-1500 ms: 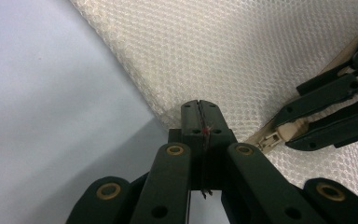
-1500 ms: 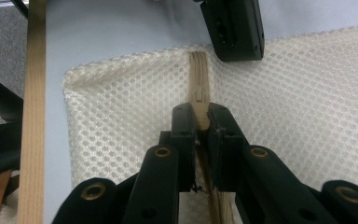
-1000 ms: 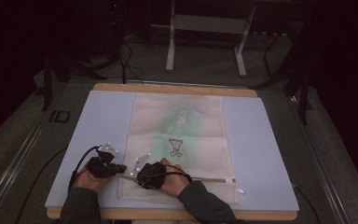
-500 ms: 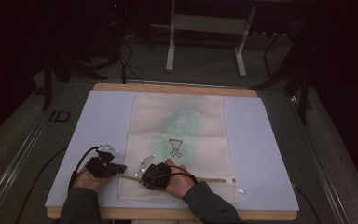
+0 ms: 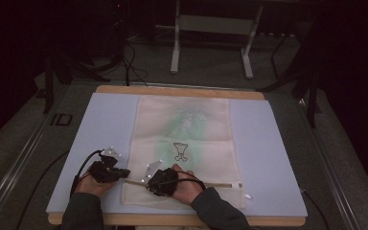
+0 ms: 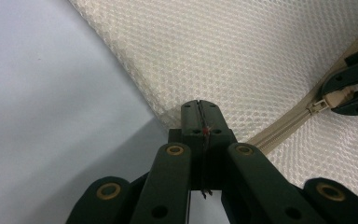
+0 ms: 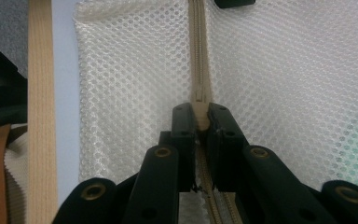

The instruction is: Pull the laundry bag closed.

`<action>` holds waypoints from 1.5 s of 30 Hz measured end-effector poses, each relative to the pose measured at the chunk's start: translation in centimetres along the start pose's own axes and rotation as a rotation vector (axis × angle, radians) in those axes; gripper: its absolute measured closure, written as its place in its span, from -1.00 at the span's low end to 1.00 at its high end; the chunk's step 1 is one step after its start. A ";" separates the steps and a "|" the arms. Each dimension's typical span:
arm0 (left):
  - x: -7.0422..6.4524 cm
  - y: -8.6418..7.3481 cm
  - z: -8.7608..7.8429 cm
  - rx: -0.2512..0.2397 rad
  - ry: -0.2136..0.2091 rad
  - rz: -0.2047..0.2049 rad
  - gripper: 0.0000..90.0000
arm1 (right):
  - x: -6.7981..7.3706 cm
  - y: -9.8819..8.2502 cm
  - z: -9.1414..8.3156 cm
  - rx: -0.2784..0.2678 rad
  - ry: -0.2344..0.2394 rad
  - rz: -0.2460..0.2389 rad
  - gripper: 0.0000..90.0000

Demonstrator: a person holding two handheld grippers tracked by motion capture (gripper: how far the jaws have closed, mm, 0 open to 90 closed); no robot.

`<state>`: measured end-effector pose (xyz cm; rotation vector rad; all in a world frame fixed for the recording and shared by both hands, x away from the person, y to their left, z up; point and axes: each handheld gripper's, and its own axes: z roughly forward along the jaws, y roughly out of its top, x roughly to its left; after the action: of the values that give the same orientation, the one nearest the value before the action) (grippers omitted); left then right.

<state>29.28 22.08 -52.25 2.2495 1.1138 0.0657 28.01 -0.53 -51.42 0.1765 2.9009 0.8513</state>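
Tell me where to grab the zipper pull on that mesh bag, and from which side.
Grip the small tab of the zipper pull, pinching its flat faces, and come in along the line of the zipper. The tab is thin and lies nearly flat on the mesh bag, so a side-on pinch fits best. The right gripper already takes it this way, while the left gripper pins the bag's edge.

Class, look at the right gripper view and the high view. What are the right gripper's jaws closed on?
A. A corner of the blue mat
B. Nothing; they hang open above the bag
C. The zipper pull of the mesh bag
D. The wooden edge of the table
C. In its own view the right gripper pinches the beige zipper pull on the zipper line of the mesh bag, as the left gripper view also shows.
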 end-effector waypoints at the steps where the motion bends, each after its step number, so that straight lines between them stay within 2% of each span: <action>1: 0.0 0.0 0.0 -0.001 -0.001 0.000 1.00 | 0.0 0.0 0.0 0.001 -0.004 -0.001 0.83; 31: 0.0 0.0 0.0 -0.002 -0.002 -0.003 1.00 | 0.3 -1.3 -0.9 0.014 -0.015 -0.011 0.83; 45: 0.0 0.0 0.0 -0.001 -0.003 -0.004 1.00 | 0.3 -2.1 -1.6 0.015 -0.023 0.004 0.83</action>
<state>29.28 22.11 -52.26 2.2458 1.1165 0.0616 27.28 -3.12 -51.28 0.1916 2.8872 0.8228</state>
